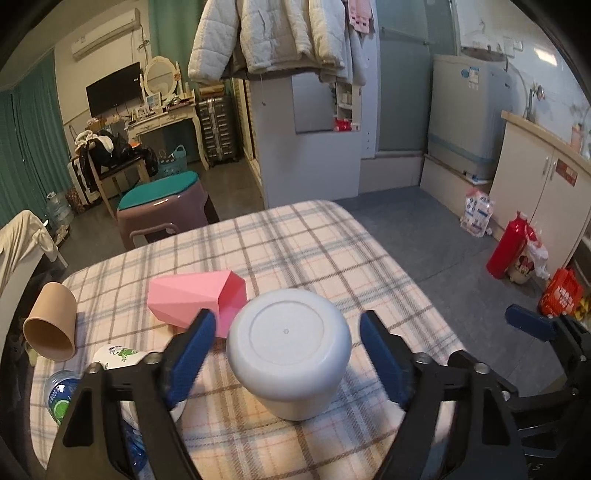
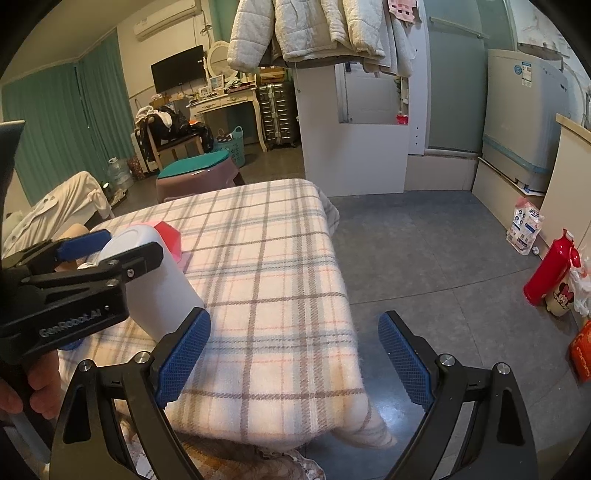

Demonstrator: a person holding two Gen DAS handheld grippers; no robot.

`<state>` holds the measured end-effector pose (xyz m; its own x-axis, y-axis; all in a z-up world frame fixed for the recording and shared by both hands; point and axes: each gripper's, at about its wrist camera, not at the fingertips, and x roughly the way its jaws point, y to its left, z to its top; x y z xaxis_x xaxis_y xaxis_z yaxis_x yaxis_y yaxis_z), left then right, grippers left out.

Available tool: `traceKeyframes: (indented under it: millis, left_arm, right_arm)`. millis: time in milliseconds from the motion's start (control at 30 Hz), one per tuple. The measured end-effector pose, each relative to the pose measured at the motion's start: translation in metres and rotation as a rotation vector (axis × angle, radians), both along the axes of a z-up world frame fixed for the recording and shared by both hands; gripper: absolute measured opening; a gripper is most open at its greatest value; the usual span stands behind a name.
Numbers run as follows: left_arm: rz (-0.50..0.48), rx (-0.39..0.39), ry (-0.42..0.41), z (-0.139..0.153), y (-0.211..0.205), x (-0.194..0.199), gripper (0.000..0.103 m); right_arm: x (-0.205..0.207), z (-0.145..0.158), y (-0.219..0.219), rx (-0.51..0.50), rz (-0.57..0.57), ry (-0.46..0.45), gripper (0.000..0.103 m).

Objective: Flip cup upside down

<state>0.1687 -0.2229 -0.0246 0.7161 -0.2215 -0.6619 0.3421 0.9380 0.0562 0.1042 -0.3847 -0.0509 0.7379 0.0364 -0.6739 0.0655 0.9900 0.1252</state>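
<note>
The white cup (image 1: pixel 289 350) stands base-up on the checked cloth (image 1: pixel 295 240), just in front of the pink box (image 1: pixel 195 299), between the spread-wide left gripper (image 1: pixel 288 332), apparently released; the right gripper (image 2: pixel 291 354) idles wide apart.

A lived-in home — one small room. Jackets (image 1: pixel 273 33) hang overhead; a TV (image 1: pixel 114 88), vanity mirror (image 1: pixel 159 75) and washing machine (image 1: pixel 471 118) stand around.

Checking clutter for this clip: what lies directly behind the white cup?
Behind the white cup lies a pink faceted cup on its side, mouth toward the white one. Its lower mouth edge is hidden.
</note>
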Motion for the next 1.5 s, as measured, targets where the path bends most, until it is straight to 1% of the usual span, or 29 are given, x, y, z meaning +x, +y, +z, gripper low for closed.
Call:
traceKeyframes:
  millis: [167, 233, 267, 367, 467, 567, 633, 667, 733, 800, 833, 933, 967, 1100, 1267, 1500]
  left_arm:
    - [-0.015, -0.034, -0.056, 0.017, 0.006, -0.012, 0.091]
    - [-0.012, -0.061, -0.089, 0.028, 0.012, -0.019, 0.091]
    - [-0.008, -0.083, -0.107, 0.034, 0.018, -0.023, 0.092]
    - [0.017, -0.153, -0.164, 0.048, 0.036, -0.039, 0.098]
    - [0.037, -0.208, -0.239, 0.058, 0.057, -0.059, 0.1]
    - [0.049, -0.22, -0.314, 0.061, 0.073, -0.078, 0.103]
    - [0.063, -0.21, -0.363, 0.06, 0.083, -0.091, 0.103]
    - [0.071, -0.204, -0.374, 0.059, 0.087, -0.096, 0.103]
    - [0.091, -0.193, -0.372, 0.055, 0.094, -0.102, 0.103]
    - [0.108, -0.189, -0.356, 0.049, 0.102, -0.109, 0.103]
    - [0.117, -0.189, -0.355, 0.046, 0.107, -0.112, 0.103]
    - [0.149, -0.188, -0.404, 0.037, 0.12, -0.129, 0.103]
    - [0.155, -0.186, -0.408, 0.035, 0.122, -0.133, 0.103]
    - [0.169, -0.207, -0.383, 0.024, 0.134, -0.142, 0.103]
    - [0.182, -0.218, -0.349, 0.014, 0.141, -0.144, 0.103]
    - [0.179, -0.226, -0.333, 0.011, 0.142, -0.143, 0.103]
  right_arm:
    - [-0.005, 0.006, -0.001, 0.003, 0.002, -0.014, 0.093]
    - [-0.008, 0.01, 0.001, 0.005, 0.008, -0.029, 0.093]
    - [-0.011, 0.014, 0.002, 0.006, 0.015, -0.044, 0.093]
    - [-0.022, 0.023, 0.008, 0.001, 0.035, -0.085, 0.093]
    - [-0.032, 0.032, 0.014, -0.011, 0.059, -0.121, 0.093]
    - [-0.046, 0.041, 0.023, -0.02, 0.081, -0.167, 0.093]
    - [-0.054, 0.045, 0.029, -0.022, 0.087, -0.196, 0.093]
    - [-0.058, 0.046, 0.032, -0.023, 0.092, -0.21, 0.093]
    - [-0.064, 0.046, 0.039, -0.024, 0.102, -0.23, 0.097]
    - [-0.07, 0.047, 0.044, -0.019, 0.109, -0.241, 0.099]
    - [-0.072, 0.048, 0.047, -0.017, 0.119, -0.248, 0.103]
    - [-0.079, 0.048, 0.054, -0.025, 0.125, -0.278, 0.103]
    - [-0.081, 0.047, 0.056, -0.019, 0.126, -0.284, 0.103]
    - [-0.084, 0.04, 0.061, -0.008, 0.124, -0.278, 0.103]
    - [-0.084, 0.032, 0.067, -0.001, 0.124, -0.258, 0.103]
    - [-0.083, 0.03, 0.071, -0.008, 0.132, -0.253, 0.103]
